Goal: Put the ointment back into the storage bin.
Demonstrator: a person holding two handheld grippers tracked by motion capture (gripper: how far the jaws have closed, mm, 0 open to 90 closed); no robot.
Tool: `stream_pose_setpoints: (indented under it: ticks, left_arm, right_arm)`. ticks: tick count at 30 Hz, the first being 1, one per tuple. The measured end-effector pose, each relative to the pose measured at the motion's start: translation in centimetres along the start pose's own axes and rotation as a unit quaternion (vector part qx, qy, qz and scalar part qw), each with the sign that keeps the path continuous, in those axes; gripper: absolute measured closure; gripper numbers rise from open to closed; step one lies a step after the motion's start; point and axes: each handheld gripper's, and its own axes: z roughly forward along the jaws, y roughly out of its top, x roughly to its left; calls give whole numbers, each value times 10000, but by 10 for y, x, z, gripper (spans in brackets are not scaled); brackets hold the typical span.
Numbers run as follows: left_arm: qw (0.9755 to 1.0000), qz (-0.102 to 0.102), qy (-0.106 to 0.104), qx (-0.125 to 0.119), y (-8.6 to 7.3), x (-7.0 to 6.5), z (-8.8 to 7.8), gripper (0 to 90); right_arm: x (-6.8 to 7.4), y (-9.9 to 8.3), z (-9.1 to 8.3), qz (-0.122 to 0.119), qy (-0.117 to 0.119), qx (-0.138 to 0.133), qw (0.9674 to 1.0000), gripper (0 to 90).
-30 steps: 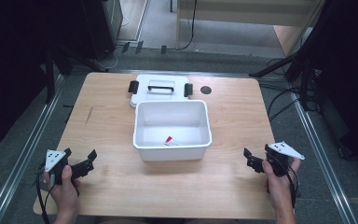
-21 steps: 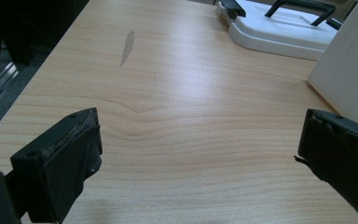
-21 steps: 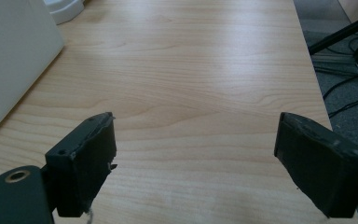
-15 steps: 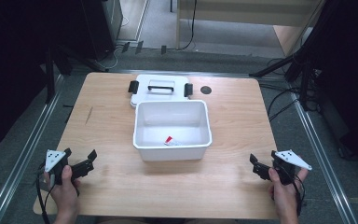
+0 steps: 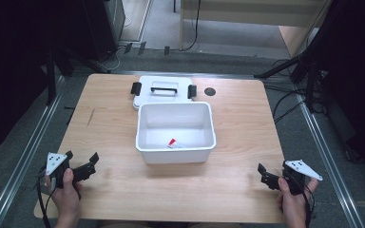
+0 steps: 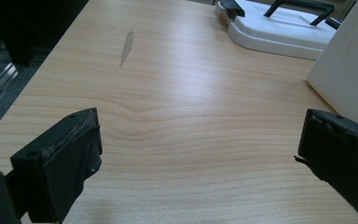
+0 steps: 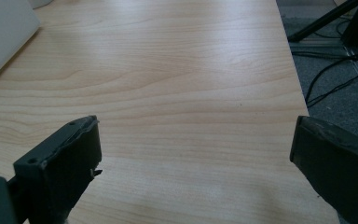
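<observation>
A wooden surface (image 5: 237, 185) seen from above, with a person's two hands entering from the bottom edge, each holding a black two-jaw claw. The left claw (image 5: 80, 164) sits near the front left corner, its jaws spread wide with bare wood between them. The right claw (image 5: 262, 175) sits near the front right corner, jaws likewise spread wide and gripping nothing; they have just been opening further. In the middle of the surface stands a white rectangular bin (image 5: 145, 124), open at the top. On its floor, towards the front wall, lies a small red and white item (image 5: 172, 143), too small to identify. Just behind the bin, touching or nearly touching its back wall, lies a flat white lid (image 5: 145, 86) with a dark handle and dark clips at both ends. Both claws are well apart from the bin
</observation>
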Motion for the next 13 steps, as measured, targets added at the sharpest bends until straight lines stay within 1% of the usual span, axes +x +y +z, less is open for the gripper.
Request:
stream_pose_setpoints:
  ticks: [3, 7, 13]
  left_arm:
    - [10000, 7, 1, 1, 0, 0, 0, 4]
    - [10000, 11, 5, 0, 0, 0, 0, 4]
    - [10000, 18, 4, 9, 0, 0, 0, 4]
  right_arm:
    - [-2, -3, 0, 47, -7, -2, 10000, 20]
    - [-3, -3, 0, 93, 14, -36, 9999, 20]
    - [-3, -3, -1, 102, 14, -33, 9999, 35]
